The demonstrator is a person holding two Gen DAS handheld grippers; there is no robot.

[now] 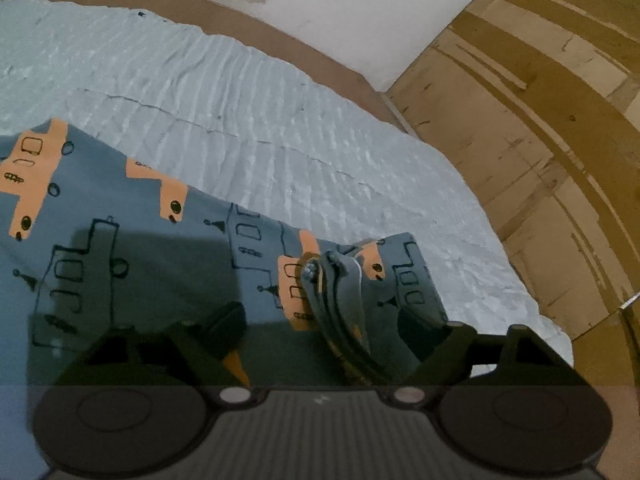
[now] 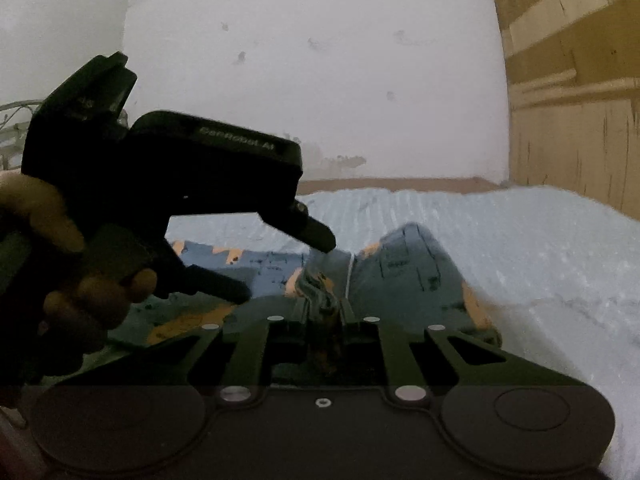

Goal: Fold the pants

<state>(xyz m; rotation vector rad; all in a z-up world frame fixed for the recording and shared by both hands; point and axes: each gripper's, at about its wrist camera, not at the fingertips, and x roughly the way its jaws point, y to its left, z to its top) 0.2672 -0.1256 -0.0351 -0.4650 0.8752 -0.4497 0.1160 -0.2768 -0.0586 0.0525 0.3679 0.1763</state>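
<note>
Blue-grey pants [image 1: 140,248] with orange truck print are lying on the light blue quilted bed [image 1: 280,120], long axis running in the left wrist view from the frame's left edge down toward lower centre-right. Left claw [image 1: 320,320] is sitting wide open just over the fabric, fingers either side of a bunched fold with a small metal fastener [image 1: 310,270]. Only this view is showing the flat spread of cloth and the wooden panelling [image 1: 540,120] at right.

Right wrist view is showing what the other misses: right claw [image 2: 326,316] closed, pinching the bunched pants [image 2: 404,276] edge at centre frame, and the left claw [image 2: 288,268] from the side at middle left, jaws apart above the cloth, with the left hand [image 2: 72,280] wrapped on its handle.
</note>
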